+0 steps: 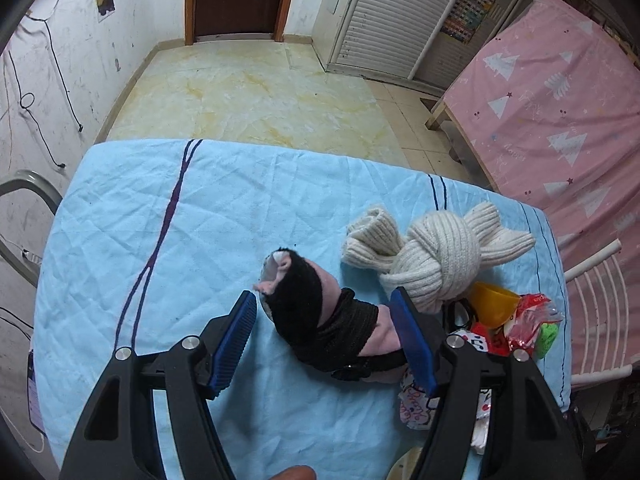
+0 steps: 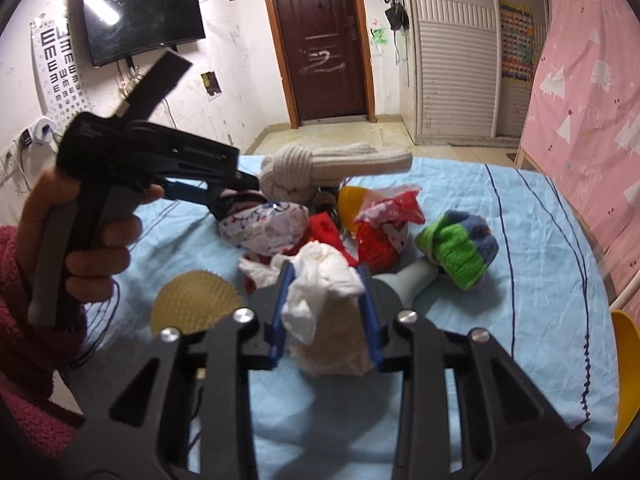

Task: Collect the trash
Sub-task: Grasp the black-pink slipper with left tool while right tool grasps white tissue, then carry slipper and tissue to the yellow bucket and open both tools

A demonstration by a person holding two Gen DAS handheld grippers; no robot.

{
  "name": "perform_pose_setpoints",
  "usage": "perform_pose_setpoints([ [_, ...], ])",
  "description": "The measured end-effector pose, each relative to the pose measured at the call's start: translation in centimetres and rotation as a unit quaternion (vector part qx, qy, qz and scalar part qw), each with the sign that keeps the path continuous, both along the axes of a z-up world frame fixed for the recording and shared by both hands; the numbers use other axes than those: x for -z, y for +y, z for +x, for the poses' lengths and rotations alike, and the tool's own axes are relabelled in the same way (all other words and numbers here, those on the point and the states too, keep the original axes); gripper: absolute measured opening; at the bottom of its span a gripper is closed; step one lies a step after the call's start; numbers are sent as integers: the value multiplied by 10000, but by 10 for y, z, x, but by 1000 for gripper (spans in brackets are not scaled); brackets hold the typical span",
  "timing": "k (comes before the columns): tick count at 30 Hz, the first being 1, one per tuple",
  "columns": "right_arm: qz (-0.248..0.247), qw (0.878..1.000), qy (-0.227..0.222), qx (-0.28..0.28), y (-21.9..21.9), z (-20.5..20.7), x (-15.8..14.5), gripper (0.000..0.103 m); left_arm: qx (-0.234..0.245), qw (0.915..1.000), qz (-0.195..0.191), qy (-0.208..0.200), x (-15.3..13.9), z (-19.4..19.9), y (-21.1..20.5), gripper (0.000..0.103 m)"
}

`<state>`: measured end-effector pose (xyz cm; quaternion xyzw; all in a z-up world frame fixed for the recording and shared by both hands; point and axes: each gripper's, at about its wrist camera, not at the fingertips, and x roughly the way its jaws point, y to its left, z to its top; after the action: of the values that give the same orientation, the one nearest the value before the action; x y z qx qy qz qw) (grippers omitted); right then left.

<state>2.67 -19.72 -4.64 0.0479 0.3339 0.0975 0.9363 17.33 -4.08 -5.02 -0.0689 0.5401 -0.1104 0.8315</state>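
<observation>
Clamping a crumpled white tissue (image 2: 320, 276) at lower centre, the right gripper (image 2: 326, 280) risks shedding the loose wad if jolted, while the left gripper (image 1: 326, 336), jaws apart, straddles a black-and-pink sock (image 1: 316, 316) it might grab mistakenly.

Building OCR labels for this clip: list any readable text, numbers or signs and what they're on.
"E": rows of rotated E symbols on the eye chart on the wall beside the TV.
Colourful grid poster on the wardrobe: cells too small to read.
Red snack wrapper: print blurred, unreadable.
Patterned white wrapper: red script, not legible.
White scrawl on the door: no readable word.
</observation>
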Motion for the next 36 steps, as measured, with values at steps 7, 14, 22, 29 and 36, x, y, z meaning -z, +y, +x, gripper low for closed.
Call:
perform_pose_setpoints([
  [7, 298, 9994, -134, 79, -14, -8, -9, 27, -183, 9996, -183, 79, 6, 4, 4, 48],
  [14, 460, 9983, -248, 250, -31, -17, -14, 27, -283, 9995, -19, -120, -5, -4, 2, 39],
  [22, 619, 9963, -426, 422, -53, -26, -20, 27, -337, 9975, 135, -613, -45, -19, 1, 39],
  [29, 779, 9928, -605, 678, -80, -38, -25, 28, -187, 9944, 134, -1033, -84, -38, -20, 39],
  [36, 943, 9857, -813, 1140, -122, -59, -27, 28, 237, 9922, 179, -1210, -105, -58, -72, 39],
])
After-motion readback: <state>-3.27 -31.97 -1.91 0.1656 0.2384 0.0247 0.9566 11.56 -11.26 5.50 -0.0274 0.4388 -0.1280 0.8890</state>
